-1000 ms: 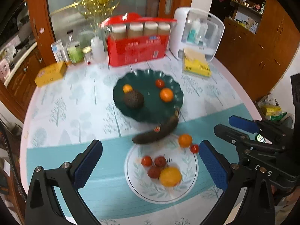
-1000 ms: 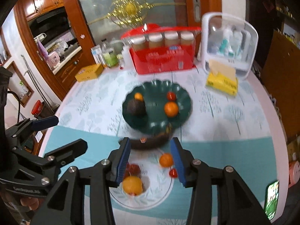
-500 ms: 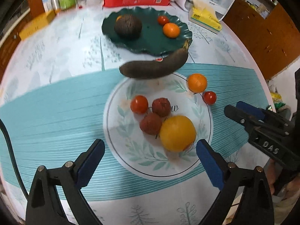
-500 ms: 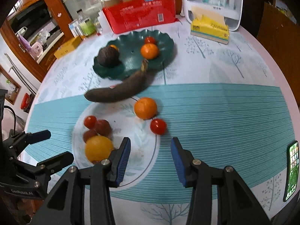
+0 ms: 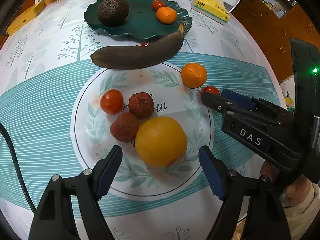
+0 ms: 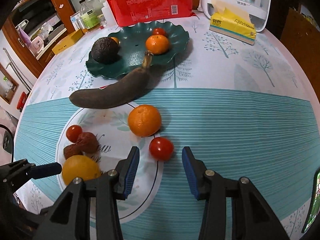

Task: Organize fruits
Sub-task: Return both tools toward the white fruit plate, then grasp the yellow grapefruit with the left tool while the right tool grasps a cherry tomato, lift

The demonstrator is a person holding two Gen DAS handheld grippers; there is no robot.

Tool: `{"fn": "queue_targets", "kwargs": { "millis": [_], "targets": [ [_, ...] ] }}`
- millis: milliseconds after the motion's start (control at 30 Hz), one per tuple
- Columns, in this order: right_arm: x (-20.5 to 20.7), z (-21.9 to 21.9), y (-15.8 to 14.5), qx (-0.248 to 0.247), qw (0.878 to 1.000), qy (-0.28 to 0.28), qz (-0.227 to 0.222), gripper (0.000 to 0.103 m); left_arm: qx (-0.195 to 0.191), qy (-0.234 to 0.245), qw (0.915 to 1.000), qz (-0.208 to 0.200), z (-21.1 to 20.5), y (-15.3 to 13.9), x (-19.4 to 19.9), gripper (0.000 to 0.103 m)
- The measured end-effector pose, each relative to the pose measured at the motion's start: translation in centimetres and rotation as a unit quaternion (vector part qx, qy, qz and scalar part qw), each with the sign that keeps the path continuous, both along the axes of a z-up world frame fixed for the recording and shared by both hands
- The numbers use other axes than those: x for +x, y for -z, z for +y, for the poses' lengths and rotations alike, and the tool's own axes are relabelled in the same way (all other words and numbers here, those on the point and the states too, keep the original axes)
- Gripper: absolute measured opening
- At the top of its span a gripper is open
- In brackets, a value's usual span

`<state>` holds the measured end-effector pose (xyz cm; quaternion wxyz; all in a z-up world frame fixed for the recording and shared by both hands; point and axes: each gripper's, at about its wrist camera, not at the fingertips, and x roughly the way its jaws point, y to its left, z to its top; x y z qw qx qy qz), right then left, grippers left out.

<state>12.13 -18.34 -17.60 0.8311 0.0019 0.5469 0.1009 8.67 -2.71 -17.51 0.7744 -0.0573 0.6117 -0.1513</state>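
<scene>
Evidently two pickups are being lined up at once. The left tongs [image 5: 160, 174] are held partly open, their jaws having just been closing, and the large orange [image 5: 161, 141] sits just ahead between the blue pads, apparently not yet touched. A good grasp would be made by bringing the pads down level with the widest part of the fruit and closing evenly, so that it is not rolled into the two lychees [image 5: 133, 116] touching its far side. The right tongs [image 6: 160, 170] are set narrow but empty, with the cherry tomato [image 6: 161, 148] just beyond the tips on the rim line of the printed plate mat [image 5: 140, 188]; a gentle squeeze is called for, since it looks soft and free to roll.

Farther off lie a mandarin [image 6: 144, 123], then the dark banana [image 6: 112, 94], then the green plate [image 6: 176, 46] on the counter [image 6: 240, 110].

Whether the left pads already brush the orange cannot be told. A small orange fruit behind the avocado [image 6: 105, 50] is mostly hidden.
</scene>
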Motion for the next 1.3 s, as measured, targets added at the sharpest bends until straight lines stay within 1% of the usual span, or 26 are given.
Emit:
{"fn": "queue_targets", "kwargs": {
  "millis": [133, 267, 333, 367, 433, 467, 667, 833, 933, 1100, 1200, 1300],
  "targets": [
    [0.3, -0.2, 0.9, 0.002, 1.000, -0.001, 0.008, 0.044, 0.004, -0.006, 0.9999, 0.010, -0.7, 0.8, 0.5, 0.076],
    [0.2, 0.0, 1.0, -0.009, 1.000, -0.013, -0.003, 0.041, 0.008, -0.011, 0.9998, 0.015, -1.6, 1.5, 0.8, 0.066],
    [0.2, 0.2, 1.0, -0.014, 1.000, -0.019, -0.007, 0.036, 0.012, -0.018, 0.9996, 0.017, -1.6, 1.6, 0.9, 0.063],
    [0.2, 0.2, 1.1, -0.015, 1.000, -0.022, -0.009, 0.035, 0.014, -0.025, 0.9995, 0.015, -1.6, 1.7, 1.0, 0.060],
    [0.2, 0.2, 1.1, -0.017, 0.999, -0.027, -0.012, 0.028, 0.019, -0.033, 0.9992, 0.011, -1.9, 2.0, 1.4, 0.054],
    [0.3, 0.2, 1.1, -0.017, 0.999, -0.030, -0.013, 0.028, 0.019, -0.039, 0.9990, 0.010, -1.8, 2.0, 1.5, 0.052],
    [0.1, 0.4, 1.1, -0.024, 0.999, -0.042, -0.020, 0.027, 0.011, -0.049, 0.9987, 0.009, -1.1, 2.0, 1.5, 0.049],
    [0.1, 0.2, 1.0, -0.007, 0.999, -0.048, -0.010, 0.027, 0.013, -0.046, 0.9987, 0.016, -0.2, 2.0, 1.0, 0.049],
    [-0.3, 0.4, 0.7, 0.004, 0.999, -0.051, -0.005, 0.027, 0.015, -0.038, 0.9991, 0.008, 0.0, 1.1, 0.5, 0.049],
    [-1.1, 1.1, -0.3, 0.015, 0.998, -0.056, -0.002, 0.027, 0.023, -0.023, 0.9990, -0.030, 0.5, -1.3, -0.4, 0.048],
    [-1.6, 1.5, -1.5, 0.018, 0.998, -0.058, -0.008, 0.027, 0.031, -0.018, 0.9981, -0.050, 0.7, -3.0, -0.5, 0.048],
    [-1.8, 1.8, -3.4, 0.019, 0.998, -0.058, -0.021, 0.027, 0.032, -0.018, 0.9974, -0.061, 1.4, -4.7, -0.3, 0.048]
  ]
}}
